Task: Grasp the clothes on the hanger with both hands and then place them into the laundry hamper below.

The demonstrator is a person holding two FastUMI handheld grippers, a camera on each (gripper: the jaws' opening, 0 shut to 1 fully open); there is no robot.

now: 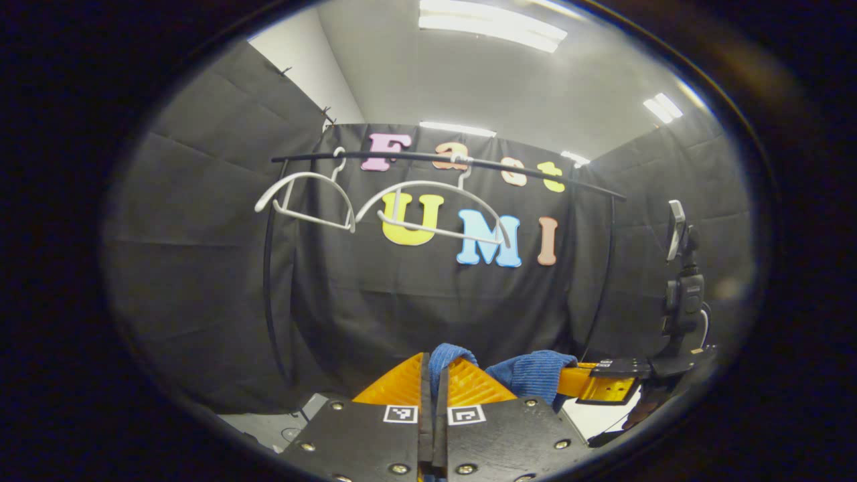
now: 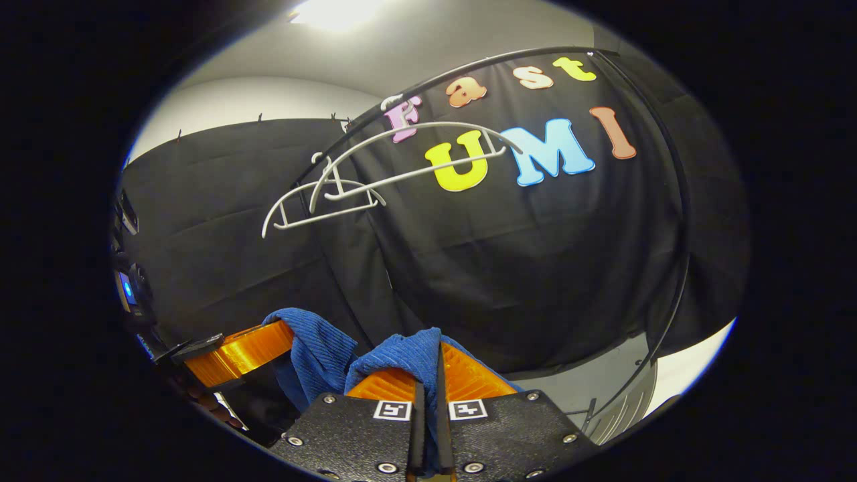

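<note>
A blue ribbed garment (image 1: 532, 376) hangs stretched between my two grippers, off the hangers. In the left gripper view my left gripper (image 1: 436, 367) is shut on a fold of it, and my right gripper (image 1: 581, 381) pinches its other end at the lower right. In the right gripper view my right gripper (image 2: 428, 358) is shut on the blue cloth (image 2: 402, 355), while the left gripper (image 2: 271, 340) holds the far end at the lower left. Two bare white hangers (image 1: 435, 207) (image 2: 328, 201) hang from the black rail (image 1: 535, 173). A pale ribbed rim (image 2: 622, 410), perhaps the hamper, shows at the lower right.
The rail's black uprights (image 1: 268, 281) (image 2: 676, 268) stand in front of the black cloth wall. A phone on a stand (image 1: 677, 231) is at the right of the left gripper view. Pale floor (image 2: 602, 371) lies below the rack.
</note>
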